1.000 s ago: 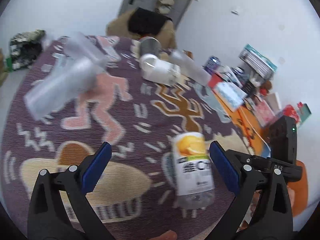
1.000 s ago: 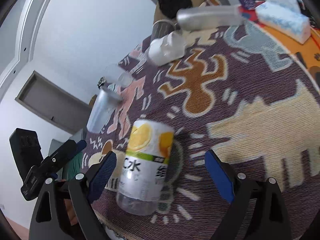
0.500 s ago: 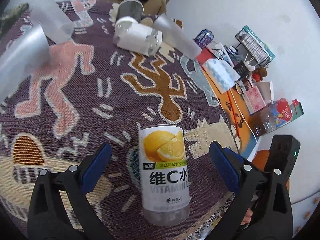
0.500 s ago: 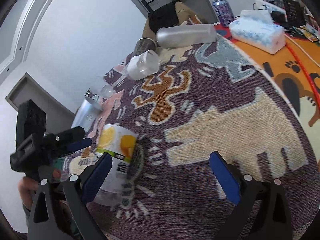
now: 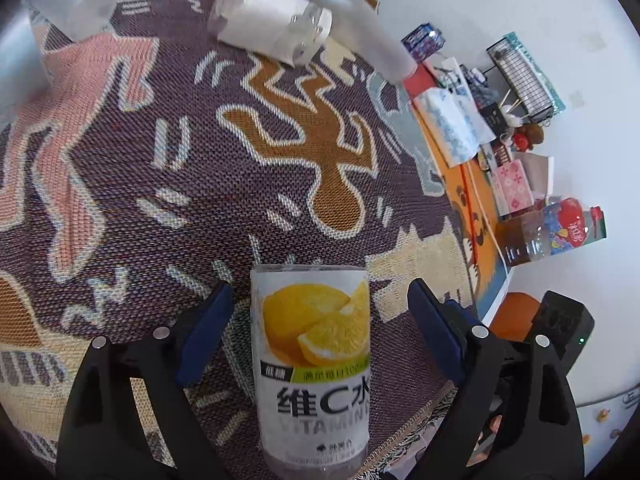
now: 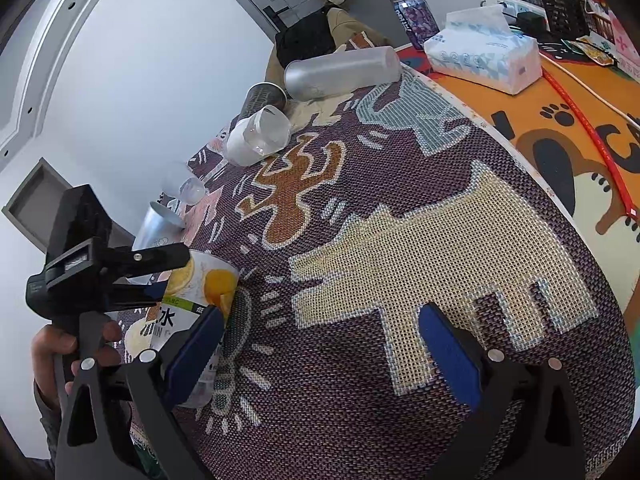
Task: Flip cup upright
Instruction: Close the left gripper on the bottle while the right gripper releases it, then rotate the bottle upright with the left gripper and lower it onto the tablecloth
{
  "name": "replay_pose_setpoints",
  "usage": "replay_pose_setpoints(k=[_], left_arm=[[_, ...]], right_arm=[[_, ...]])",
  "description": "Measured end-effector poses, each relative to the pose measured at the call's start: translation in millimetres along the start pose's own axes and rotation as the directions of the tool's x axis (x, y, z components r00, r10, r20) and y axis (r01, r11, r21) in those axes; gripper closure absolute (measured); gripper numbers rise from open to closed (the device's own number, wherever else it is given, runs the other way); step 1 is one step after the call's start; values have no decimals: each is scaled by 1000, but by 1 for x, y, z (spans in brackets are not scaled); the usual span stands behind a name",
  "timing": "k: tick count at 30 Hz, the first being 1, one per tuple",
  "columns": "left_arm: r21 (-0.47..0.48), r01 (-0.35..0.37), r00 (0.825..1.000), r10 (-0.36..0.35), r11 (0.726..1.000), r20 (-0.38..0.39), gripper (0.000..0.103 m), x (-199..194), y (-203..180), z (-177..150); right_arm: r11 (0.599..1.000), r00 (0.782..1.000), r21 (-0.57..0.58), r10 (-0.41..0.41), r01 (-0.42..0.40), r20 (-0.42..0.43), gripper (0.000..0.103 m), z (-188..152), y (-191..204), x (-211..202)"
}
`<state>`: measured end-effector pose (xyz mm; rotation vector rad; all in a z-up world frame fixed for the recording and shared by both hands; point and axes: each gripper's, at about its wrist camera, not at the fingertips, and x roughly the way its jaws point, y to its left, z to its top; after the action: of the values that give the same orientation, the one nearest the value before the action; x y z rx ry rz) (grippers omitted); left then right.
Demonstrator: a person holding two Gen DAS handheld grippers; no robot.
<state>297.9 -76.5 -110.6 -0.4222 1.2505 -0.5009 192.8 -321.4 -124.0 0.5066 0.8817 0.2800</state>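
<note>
A clear plastic cup with a lemon "Vitamin C" label (image 5: 314, 356) stands bottom-up on the patterned cloth near the table's front edge. My left gripper (image 5: 316, 320) is open with its blue pads on either side of the cup, not touching it. The cup also shows in the right wrist view (image 6: 192, 300), with the left gripper (image 6: 132, 276) around it. My right gripper (image 6: 320, 344) is open and empty, to the right of the cup, over the cloth.
Several other cups lie on the far side: a white-sleeved cup (image 5: 272, 36), a frosted tumbler (image 6: 340, 70), a dark metal cup (image 6: 262, 98), two frosted cups at left (image 5: 76, 0). A tissue pack (image 6: 484, 60) and clutter sit on the orange mat (image 6: 560, 128) at right.
My left gripper has moved forward so the lemon-label cup now stands between its pads. My right gripper has drawn away to the right of the cup.
</note>
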Motion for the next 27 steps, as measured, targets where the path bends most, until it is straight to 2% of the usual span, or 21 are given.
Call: replay_pose_setpoints(k=[4, 6, 11, 17, 20, 23, 27], left_arm=[[5, -8, 999, 8, 1000, -34, 27, 14, -1, 2], [-4, -30, 998, 30, 1000, -54, 41, 20, 2, 2], [21, -21, 1000, 21, 1000, -10, 41, 6, -1, 0], [93, -22, 996, 13, 995, 92, 41, -28, -14, -7], [152, -88, 983, 61, 984, 173, 41, -48, -25, -12], [184, -116, 967, 70, 976, 243, 41, -63, -34, -15], [245, -196, 932, 102, 950, 349, 41, -79, -51, -22]], right_arm=[[1000, 1000, 2, -2, 2, -4, 7, -1, 0, 2], [1000, 1000, 1, -1, 1, -4, 7, -1, 0, 3], [1000, 1000, -3, -5, 5, -6, 7, -2, 3, 5], [1000, 1000, -9, -10, 10, -2, 7, -1, 7, 7], [1000, 1000, -4, -12, 12, 5, 7, 2, 7, 6], [1000, 1000, -8, -19, 19, 16, 7, 5, 8, 4], [1000, 999, -14, -28, 28, 25, 7, 7, 8, 2]])
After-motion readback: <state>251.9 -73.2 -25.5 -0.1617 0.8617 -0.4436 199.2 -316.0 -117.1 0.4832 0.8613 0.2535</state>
